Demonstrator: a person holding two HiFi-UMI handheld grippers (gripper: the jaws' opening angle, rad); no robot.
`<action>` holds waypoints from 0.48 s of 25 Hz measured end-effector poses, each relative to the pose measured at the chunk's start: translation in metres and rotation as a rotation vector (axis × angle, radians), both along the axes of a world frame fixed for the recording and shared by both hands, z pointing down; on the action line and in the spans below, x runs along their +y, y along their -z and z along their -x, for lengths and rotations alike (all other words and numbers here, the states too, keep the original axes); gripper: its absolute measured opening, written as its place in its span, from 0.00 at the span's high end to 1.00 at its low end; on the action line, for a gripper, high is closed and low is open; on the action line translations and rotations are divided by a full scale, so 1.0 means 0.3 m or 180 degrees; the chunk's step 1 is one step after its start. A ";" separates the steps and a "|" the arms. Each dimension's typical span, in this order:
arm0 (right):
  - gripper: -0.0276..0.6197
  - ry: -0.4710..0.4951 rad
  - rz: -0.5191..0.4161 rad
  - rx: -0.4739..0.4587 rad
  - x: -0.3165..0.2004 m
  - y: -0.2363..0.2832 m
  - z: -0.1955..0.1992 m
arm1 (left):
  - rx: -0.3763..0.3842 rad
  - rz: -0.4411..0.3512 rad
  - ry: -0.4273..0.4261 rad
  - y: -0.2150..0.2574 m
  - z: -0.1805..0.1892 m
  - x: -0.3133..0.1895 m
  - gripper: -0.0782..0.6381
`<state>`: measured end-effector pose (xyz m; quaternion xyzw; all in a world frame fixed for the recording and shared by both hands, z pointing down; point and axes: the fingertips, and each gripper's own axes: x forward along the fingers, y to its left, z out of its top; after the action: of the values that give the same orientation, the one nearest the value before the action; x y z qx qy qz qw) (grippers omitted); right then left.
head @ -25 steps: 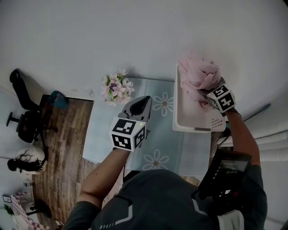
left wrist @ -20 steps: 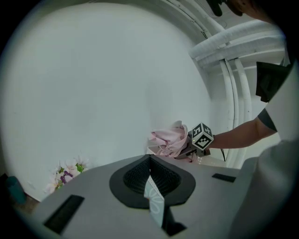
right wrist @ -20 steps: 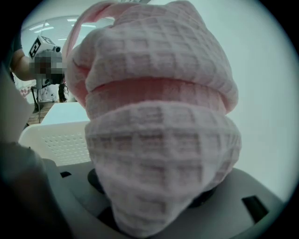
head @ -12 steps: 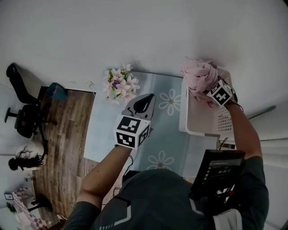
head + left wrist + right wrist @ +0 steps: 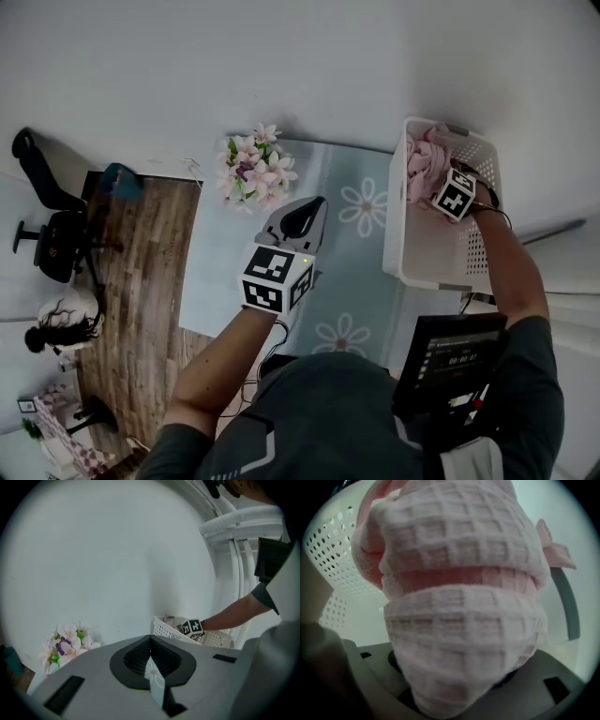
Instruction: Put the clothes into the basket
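A white perforated basket (image 5: 420, 274) stands at the right end of the table. My right gripper (image 5: 435, 180) reaches down into it, shut on a bundled pink waffle-weave cloth (image 5: 422, 167) that lies inside the basket's far end. In the right gripper view the cloth (image 5: 459, 597) fills the picture and hides the jaws, with the basket wall (image 5: 333, 550) behind it. My left gripper (image 5: 304, 210) hovers over the table's middle, jaws together and holding nothing. From the left gripper view the basket (image 5: 168, 629) shows ahead to the right.
A bunch of pink and white flowers (image 5: 255, 172) stands at the table's far left corner. The pale blue tablecloth (image 5: 354, 255) has daisy prints. An office chair (image 5: 52, 246) stands on the wooden floor at left. A dark device (image 5: 452, 358) hangs at my chest.
My right gripper has sunk with the pink cloth from above the basket's rim to inside the basket. The left gripper has dropped a little over the table.
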<state>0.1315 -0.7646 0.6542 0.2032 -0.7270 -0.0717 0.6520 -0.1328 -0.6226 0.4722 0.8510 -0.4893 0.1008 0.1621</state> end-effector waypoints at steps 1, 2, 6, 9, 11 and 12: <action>0.47 0.0052 0.0043 0.0078 0.002 -0.029 -0.001 | 0.0004 0.0013 0.0014 -0.005 0.004 0.000 0.89; 0.47 0.0098 0.0078 0.0156 0.002 -0.058 -0.005 | 0.0007 0.0024 0.0024 -0.009 0.007 0.001 0.89; 0.47 0.0176 0.0173 0.0350 -0.012 -0.128 -0.015 | 0.0000 0.0041 0.0039 -0.020 0.013 0.001 0.89; 0.47 0.0155 0.0287 0.0403 -0.013 -0.148 -0.010 | 0.0017 0.0056 0.0065 -0.034 0.017 0.005 0.89; 0.47 0.0133 0.0336 0.0442 -0.006 -0.159 -0.011 | 0.0064 0.0079 0.0073 -0.040 0.012 0.012 0.89; 0.47 0.0122 0.0351 0.0459 -0.004 -0.163 -0.013 | 0.0093 0.0077 0.0065 -0.038 0.007 0.016 0.89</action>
<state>0.1355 -0.7658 0.7032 0.1474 -0.6847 -0.0585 0.7113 -0.1349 -0.6177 0.4837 0.8453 -0.4943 0.0925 0.1805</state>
